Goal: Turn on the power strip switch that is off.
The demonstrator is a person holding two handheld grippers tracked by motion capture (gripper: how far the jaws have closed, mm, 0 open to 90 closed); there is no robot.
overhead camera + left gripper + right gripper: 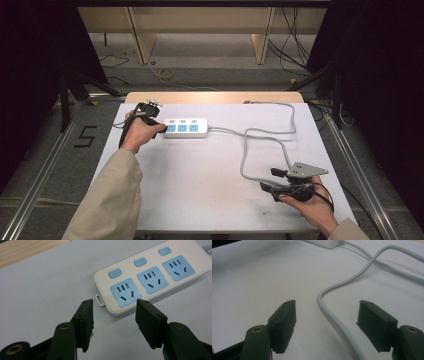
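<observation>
A white power strip [185,128] with three blue sockets and three blue switches lies flat on the white table [200,185], at the far left. Its grey cable [244,159] loops to the right and runs off the far edge. My left gripper [160,131] sits just left of the strip's end, open. In the left gripper view its jaws [113,315] stand apart just short of the power strip [150,277], with nothing between them. My right gripper [268,180] is open at the near right. The grey cable [332,312] runs on the table between its jaws [325,315], untouched.
A wooden strip [215,97] edges the table's far side. Beyond it stand a wooden desk frame [200,30] and loose floor cables [167,74]. Metal rails [45,165] run along the floor on both sides.
</observation>
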